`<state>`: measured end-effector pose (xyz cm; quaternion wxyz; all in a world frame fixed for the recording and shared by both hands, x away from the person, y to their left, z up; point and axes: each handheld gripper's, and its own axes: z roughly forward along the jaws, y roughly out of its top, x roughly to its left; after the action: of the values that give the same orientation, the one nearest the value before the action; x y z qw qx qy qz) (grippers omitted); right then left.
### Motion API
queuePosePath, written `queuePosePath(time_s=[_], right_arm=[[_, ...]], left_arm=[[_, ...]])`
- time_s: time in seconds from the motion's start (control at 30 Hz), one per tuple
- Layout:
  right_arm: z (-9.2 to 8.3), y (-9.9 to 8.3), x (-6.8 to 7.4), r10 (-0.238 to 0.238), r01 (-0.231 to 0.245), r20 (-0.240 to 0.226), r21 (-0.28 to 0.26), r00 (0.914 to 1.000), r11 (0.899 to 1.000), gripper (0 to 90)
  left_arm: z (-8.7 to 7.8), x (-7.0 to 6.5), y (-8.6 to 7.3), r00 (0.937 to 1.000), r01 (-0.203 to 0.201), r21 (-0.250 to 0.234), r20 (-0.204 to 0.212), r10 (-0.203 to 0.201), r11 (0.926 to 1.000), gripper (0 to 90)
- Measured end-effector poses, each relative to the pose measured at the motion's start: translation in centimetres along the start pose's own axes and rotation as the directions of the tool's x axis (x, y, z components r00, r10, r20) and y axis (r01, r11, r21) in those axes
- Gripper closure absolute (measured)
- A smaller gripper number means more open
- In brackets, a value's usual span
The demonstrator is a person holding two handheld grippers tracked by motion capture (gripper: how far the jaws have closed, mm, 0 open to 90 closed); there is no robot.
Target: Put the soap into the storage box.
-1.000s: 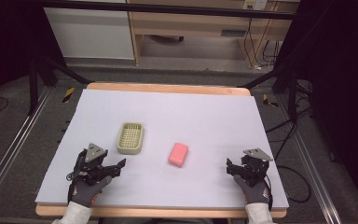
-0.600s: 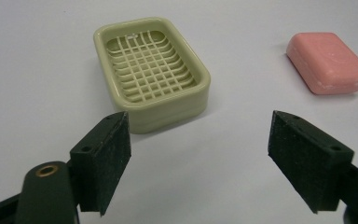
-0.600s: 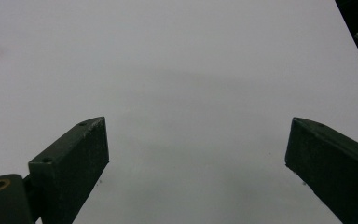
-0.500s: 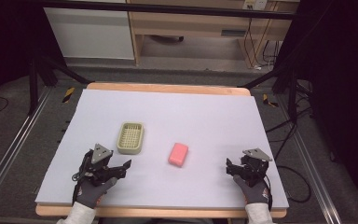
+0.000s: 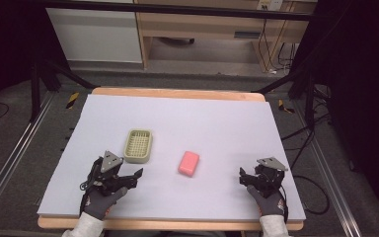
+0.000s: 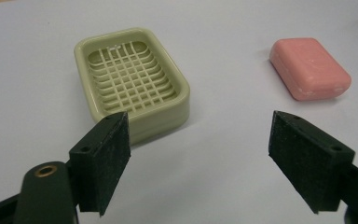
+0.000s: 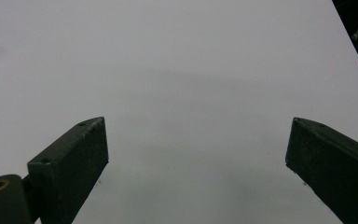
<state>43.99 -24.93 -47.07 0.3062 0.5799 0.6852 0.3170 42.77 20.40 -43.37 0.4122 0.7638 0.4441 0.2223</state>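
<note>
Pale lilac worktop (image 5: 217, 123) carries the green soap dish (image 5: 138, 145) just ahead of your left tool (image 5: 128, 178), pink soap (image 5: 189, 163) to its right, long axis pointing away. Both tools, left and right (image 5: 249, 178), gape empty; left is nearer both.

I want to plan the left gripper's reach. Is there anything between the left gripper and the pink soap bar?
Nothing visible is in the way. The left gripper has its jaws open and empty, and only bare table surface lies between it and the pink soap bar. The green soap dish sits off to the side of that path, apart from the soap.
</note>
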Motion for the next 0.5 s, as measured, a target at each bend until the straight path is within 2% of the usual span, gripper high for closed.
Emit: queuePosePath(time_s=[0.5], right_arm=[[0.0,0.0,0.2,-0.002,0.002,0.005,-0.003,1.0,1.0,5.9]], left_arm=[[0.7,-0.9,1.7,0.999,-0.033,-0.003,0.03,0.033,0.9995,19.9]])
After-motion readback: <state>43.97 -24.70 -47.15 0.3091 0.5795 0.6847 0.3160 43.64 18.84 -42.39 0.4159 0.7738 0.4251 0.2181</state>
